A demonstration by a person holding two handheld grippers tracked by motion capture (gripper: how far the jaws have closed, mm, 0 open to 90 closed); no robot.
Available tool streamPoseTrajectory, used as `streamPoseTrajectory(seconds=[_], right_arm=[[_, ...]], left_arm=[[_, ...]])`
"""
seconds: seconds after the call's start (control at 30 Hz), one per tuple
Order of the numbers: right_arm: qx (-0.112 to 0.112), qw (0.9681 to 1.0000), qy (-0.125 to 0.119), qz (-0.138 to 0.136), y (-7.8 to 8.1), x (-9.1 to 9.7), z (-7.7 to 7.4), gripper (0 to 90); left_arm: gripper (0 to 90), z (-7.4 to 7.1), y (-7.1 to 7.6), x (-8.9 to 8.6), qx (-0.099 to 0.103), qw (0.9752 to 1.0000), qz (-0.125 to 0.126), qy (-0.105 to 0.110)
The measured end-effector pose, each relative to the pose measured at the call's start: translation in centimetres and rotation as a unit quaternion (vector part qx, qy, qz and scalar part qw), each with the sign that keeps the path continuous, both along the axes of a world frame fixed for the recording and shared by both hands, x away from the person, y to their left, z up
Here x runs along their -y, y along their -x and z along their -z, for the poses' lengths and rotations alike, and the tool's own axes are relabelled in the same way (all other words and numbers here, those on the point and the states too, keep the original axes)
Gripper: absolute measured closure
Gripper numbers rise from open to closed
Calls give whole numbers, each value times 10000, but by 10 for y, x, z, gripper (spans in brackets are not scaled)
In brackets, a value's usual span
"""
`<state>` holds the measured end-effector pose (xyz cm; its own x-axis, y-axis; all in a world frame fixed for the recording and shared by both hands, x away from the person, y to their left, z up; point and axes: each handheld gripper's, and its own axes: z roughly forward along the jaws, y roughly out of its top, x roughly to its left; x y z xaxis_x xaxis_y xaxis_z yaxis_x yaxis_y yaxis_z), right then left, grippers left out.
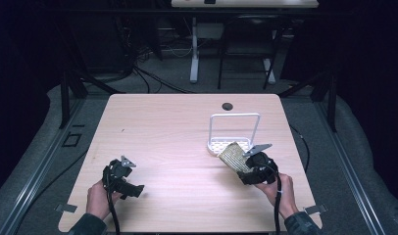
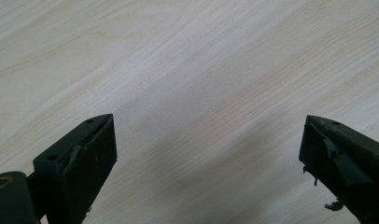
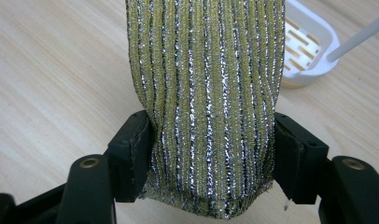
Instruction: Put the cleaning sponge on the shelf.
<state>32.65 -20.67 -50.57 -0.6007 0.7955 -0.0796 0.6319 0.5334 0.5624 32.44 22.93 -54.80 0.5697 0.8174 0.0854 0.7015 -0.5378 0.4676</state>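
At about seven o'clock on the bench (image 1: pixel 177 127), the left gripper (image 1: pixel 130 163) rests low in the person's hand, doing nothing for the moment. In the left gripper view its jaws stand wide apart, released, with bare pale wood grain between them and nothing near the pads.

Moving across to roughly four o'clock, the right gripper (image 1: pixel 243 169) has the work. Its jaws are clenched on a scouring sponge (image 3: pixel 208 93), a yellow-green pad shot through with silvery thread (the sort used for pots). In the right gripper view the two black pads press in on the sponge's sides and the fabric bulges between and below them, so the grip looks firm. In the high view the sponge points from the gripper toward eleven o'clock, and its far end lies at the near edge of a small white holder (image 1: pixel 214 146) with a slotted base and a tall wire hoop (image 1: pixel 235 115) rising over it.

The step in hand looks like carrying the sponge to that holder. Whether the sponge's far end already touches the tray's rim cannot be told from here. The next move calls for lifting the sponge over the low rim, keeping it under or clear of the hoop, settling it on the slotted floor, and only then easing the jaws apart.
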Motion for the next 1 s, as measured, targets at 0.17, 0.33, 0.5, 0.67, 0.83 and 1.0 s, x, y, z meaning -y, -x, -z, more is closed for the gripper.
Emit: streamPoseTrajectory(seconds=[0.17, 0.33, 0.5, 0.67, 0.83, 1.0], right_arm=[[18, 10000, 36, 78, -6, -3, 1, 359], [54, 9999, 85, 70, -9, -8, 2, 362], [64, 9998, 158, 56, -10, -9, 4, 366], [131, 9995, 81, 264, -16, -8, 2, 373], [151, 9993, 122, 333, -21, -13, 5, 374], [161, 9989, 185, 408, -29, -19, 7, 386]], left_arm=[[42, 0, -1, 0, -6, 10000, -21, 12], [43, -1, -1, 0, 19, 10000, 21, 47], [44, -1, -1, -2, 9, 10000, -17, 73], [44, -3, 2, 3, 52, 10000, 25, 18], [45, -1, 1, 2, 31, 10000, 16, -2], [46, 0, -1, 2, 37, 10000, 12, 14]])
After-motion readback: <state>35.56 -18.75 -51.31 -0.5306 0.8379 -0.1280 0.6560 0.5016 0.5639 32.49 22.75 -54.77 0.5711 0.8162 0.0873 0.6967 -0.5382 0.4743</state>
